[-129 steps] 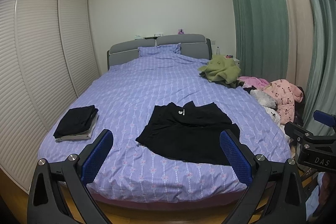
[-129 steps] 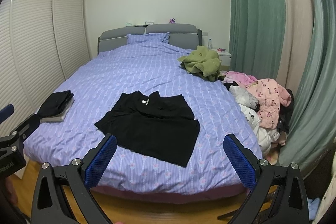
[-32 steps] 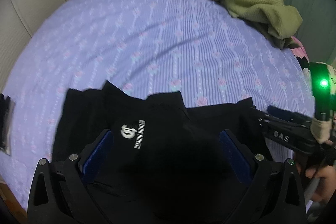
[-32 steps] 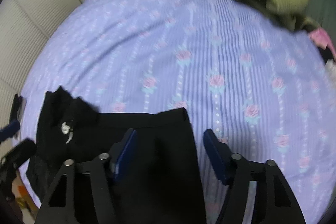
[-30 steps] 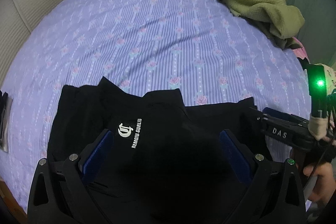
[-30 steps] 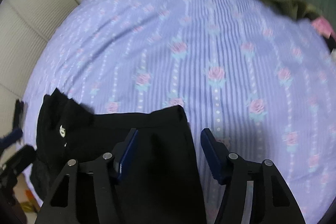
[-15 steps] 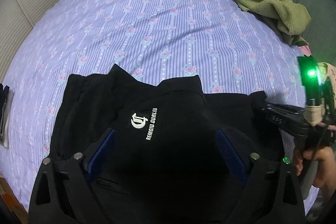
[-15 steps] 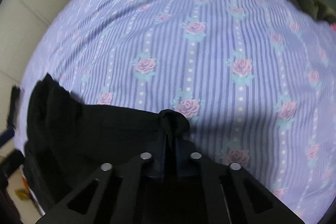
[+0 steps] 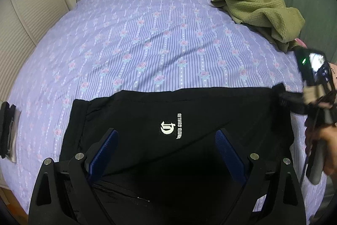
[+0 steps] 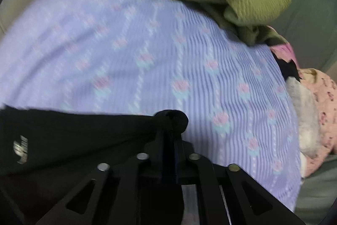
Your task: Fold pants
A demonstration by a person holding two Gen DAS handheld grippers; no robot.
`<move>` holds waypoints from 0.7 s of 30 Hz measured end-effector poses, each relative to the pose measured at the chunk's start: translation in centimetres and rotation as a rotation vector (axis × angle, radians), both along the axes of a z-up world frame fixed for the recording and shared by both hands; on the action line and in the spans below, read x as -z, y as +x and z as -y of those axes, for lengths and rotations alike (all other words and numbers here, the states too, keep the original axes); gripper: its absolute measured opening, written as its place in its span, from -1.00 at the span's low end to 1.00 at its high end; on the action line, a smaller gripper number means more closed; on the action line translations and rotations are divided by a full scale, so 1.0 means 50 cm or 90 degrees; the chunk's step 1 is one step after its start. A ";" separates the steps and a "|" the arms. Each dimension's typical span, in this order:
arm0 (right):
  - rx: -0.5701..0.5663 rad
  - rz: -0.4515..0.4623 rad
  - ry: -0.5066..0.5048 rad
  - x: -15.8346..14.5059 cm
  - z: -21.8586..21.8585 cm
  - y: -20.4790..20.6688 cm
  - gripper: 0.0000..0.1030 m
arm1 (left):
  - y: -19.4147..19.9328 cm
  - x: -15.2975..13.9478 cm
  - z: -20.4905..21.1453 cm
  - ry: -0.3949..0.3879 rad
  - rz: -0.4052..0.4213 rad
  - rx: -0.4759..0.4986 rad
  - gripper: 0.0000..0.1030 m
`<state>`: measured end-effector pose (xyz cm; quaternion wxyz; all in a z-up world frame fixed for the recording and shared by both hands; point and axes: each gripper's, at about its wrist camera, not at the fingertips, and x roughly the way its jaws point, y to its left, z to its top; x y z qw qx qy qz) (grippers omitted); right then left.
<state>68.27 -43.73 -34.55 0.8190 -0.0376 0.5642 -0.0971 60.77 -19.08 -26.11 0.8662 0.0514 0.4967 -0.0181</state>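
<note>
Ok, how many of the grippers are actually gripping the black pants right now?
1. The right gripper pinches the black pants at their far right corner; the left gripper hangs open above them.

Black pants (image 9: 189,125) with a white logo lie spread flat on the bed, one corner bunched.

Black pants (image 9: 189,119) on lilac striped, rose-patterned bedspread (image 9: 160,39); olive-green sweater (image 9: 259,7).

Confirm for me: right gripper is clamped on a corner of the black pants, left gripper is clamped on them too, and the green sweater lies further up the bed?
Not quite. The left gripper is open above the black pants, gripping nothing, as the left wrist view shows. The right gripper is clamped on a corner, and the green sweater lies further up the bed.
</note>
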 end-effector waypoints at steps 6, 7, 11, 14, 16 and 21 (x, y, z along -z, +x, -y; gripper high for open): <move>0.086 0.092 -0.040 -0.109 0.036 -0.113 0.29 | -0.042 -0.059 -0.005 -0.013 0.030 0.010 0.84; 0.074 0.113 -0.028 -0.147 0.035 -0.150 0.29 | -0.056 -0.074 -0.011 -0.018 0.038 0.011 0.84; 0.035 0.176 0.005 -0.232 0.031 -0.274 0.30 | -0.125 -0.123 -0.036 -0.025 0.068 0.006 0.93; 0.014 0.177 0.075 -0.231 0.032 -0.322 0.30 | -0.176 -0.126 -0.041 -0.030 0.067 0.022 0.95; 0.007 0.165 0.104 -0.209 0.026 -0.347 0.30 | -0.209 -0.109 -0.037 -0.018 0.058 0.027 0.95; -0.009 0.098 0.177 -0.100 -0.009 -0.399 0.18 | -0.280 -0.035 -0.022 -0.008 0.005 0.041 0.95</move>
